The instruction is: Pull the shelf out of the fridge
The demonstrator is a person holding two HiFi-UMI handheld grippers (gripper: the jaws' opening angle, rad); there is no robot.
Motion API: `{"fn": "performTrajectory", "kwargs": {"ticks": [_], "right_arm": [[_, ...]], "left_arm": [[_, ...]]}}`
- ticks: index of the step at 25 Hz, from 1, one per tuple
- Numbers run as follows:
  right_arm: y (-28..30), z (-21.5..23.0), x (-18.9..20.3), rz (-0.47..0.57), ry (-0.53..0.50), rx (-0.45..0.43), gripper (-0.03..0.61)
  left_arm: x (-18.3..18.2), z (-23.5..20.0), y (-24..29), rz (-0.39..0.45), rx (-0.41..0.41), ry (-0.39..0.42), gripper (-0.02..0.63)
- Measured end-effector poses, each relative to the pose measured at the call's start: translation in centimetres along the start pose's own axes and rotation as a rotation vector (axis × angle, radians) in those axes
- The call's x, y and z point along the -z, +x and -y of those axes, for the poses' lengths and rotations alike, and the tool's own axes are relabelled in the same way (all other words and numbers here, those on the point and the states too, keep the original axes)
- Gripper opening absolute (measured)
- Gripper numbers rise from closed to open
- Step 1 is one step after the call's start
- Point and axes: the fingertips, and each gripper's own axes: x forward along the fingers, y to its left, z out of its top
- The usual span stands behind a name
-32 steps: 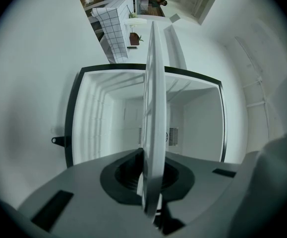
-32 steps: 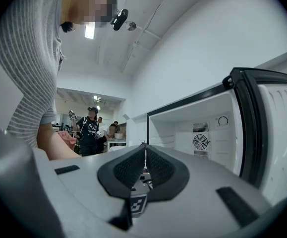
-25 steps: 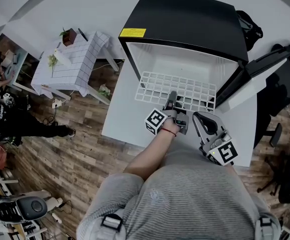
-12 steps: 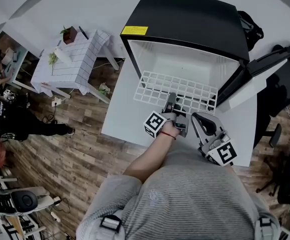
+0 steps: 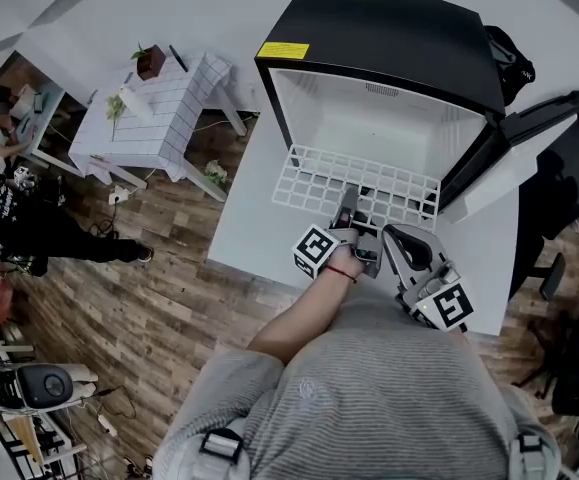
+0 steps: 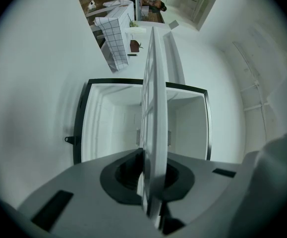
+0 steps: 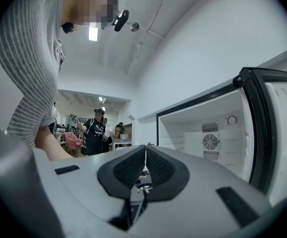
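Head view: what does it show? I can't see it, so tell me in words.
The left gripper is shut on the front edge of a white wire shelf, which sticks partly out of an open black fridge on a white table. The right gripper is beside it, shut and empty.

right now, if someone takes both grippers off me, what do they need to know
Left gripper: jaws shut on the front edge of the white wire shelf, held level and seen edge-on between them.
Right gripper: jaws together, nothing in them, beside the left one and off the shelf.
Things: the black fridge stands on the white table with its door swung open to the right.
Done: most of the shelf sticks out in front of the opening.
Left: its far edge looks to be at the fridge mouth, so draw it straight toward you until it comes free.
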Motion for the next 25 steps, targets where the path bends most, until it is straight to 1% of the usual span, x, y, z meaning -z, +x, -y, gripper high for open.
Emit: {"fn": "performTrajectory", "kwargs": {"ticks": [11, 25], "right_arm": [[-0.05, -0.09, -0.07, -0.001, -0.015, 0.009, 0.014], [-0.1, -0.34, -0.23, 0.004, -0.018, -0.001, 0.014]], "left_arm": [[-0.11, 0.27, 0.19, -0.005, 0.015, -0.019, 0.031], [-0.18, 0.86, 0.39, -0.005, 0.024, -0.016, 0.031]]}}
